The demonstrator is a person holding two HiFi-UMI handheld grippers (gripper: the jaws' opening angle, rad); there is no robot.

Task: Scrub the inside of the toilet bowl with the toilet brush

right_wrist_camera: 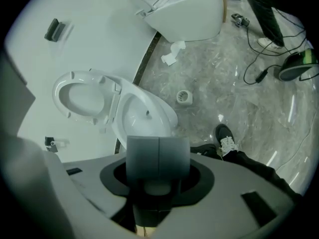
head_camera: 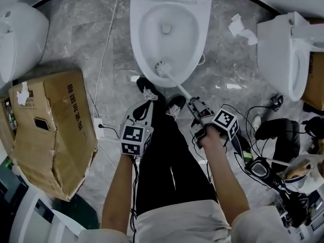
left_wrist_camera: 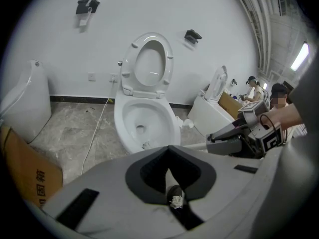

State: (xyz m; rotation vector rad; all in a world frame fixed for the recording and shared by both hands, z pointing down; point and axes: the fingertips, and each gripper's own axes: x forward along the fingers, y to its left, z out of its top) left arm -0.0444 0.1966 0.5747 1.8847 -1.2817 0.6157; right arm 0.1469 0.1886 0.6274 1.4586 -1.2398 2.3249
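Note:
The white toilet bowl stands open at the top centre, its seat and lid raised in the left gripper view and the right gripper view. The toilet brush head lies inside the bowl against the near rim. Its pale handle runs down-right into my right gripper, which is shut on it. In the right gripper view the handle's grey end fills the jaws. My left gripper hangs to the left over the person's shoes, jaws together and holding nothing. From the left gripper view the brush head shows at the rim.
A crumpled cardboard box sits at the left, beyond it a white fixture. A second toilet stands at the right, with paper scraps near it. Cables and gear lie at the right. A white cord crosses the floor.

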